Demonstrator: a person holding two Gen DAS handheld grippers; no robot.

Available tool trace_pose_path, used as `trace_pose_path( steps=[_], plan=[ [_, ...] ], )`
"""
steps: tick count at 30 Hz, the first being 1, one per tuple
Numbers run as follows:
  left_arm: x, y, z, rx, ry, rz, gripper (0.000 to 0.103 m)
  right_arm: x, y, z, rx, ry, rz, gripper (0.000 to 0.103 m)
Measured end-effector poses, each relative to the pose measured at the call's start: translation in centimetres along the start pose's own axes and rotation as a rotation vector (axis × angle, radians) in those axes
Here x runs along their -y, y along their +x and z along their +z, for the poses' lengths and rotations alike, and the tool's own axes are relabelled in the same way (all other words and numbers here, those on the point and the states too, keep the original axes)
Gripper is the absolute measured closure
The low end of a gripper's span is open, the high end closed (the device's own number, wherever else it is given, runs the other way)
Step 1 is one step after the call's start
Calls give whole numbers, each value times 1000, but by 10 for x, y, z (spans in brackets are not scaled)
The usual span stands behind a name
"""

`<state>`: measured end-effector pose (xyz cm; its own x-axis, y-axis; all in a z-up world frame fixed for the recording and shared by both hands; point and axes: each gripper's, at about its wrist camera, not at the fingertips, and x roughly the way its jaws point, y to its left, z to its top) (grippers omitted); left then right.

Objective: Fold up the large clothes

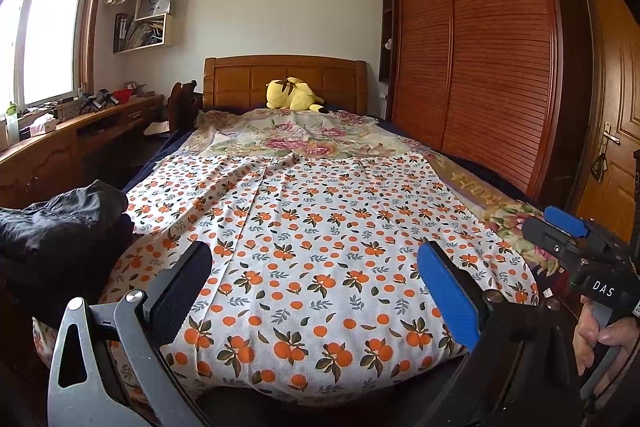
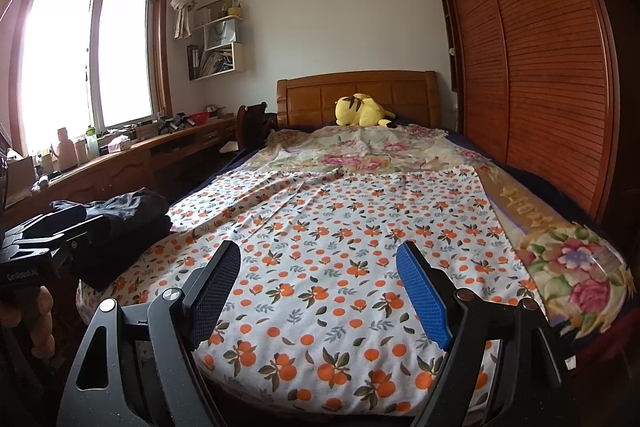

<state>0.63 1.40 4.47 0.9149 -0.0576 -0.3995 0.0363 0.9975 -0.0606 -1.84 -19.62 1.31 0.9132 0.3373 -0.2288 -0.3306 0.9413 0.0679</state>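
A large white cloth with an orange-fruit print (image 1: 320, 239) lies spread flat over the near half of the bed; it also shows in the right wrist view (image 2: 340, 251). My left gripper (image 1: 316, 291) hovers open and empty above its near edge. My right gripper (image 2: 320, 291) is also open and empty above the near edge, and it shows at the right of the left wrist view (image 1: 576, 239). A pile of dark folded clothes (image 1: 60, 223) sits on the cloth's near left corner, also seen in the right wrist view (image 2: 120, 223).
A floral blanket (image 1: 288, 135) covers the far half of the bed, with a yellow plush toy (image 1: 294, 95) by the wooden headboard (image 1: 280, 75). A wooden desk (image 1: 60, 143) runs along the left under the window. A wardrobe (image 1: 480, 55) stands at the right.
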Motion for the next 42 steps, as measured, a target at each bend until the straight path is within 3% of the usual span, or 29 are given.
trace_pose_path(
  steps=[42],
  plan=[
    [0, 1, -5, -1, 4, 0, 1, 4, 2, -3, -5, -5, 11, 21]
  ],
)
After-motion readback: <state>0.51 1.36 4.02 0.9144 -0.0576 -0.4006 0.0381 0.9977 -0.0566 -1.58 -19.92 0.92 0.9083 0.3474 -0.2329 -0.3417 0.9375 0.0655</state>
